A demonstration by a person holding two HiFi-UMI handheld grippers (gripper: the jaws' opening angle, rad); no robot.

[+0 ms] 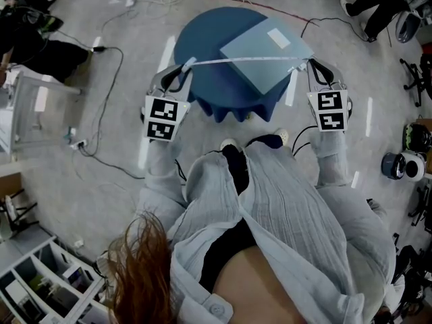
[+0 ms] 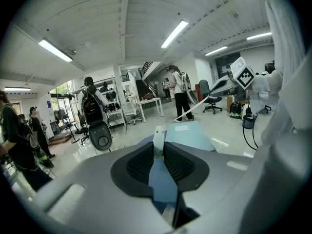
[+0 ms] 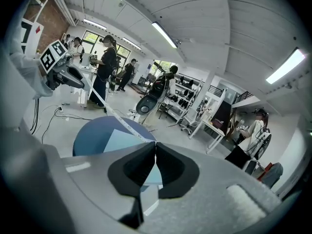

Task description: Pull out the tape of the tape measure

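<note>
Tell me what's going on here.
A person holds a tool in each hand above a round blue table. The left tool and the right tool are each shut on the tape, which stretches straight between them over the light blue sheet on the table. The tape's case doesn't show.

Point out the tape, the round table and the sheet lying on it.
tape (image 1: 243, 60), head view, middle of the stretched span.
round table (image 1: 201, 40), head view, bare top left of the sheet.
sheet (image 1: 256, 46), head view, its middle.
</note>
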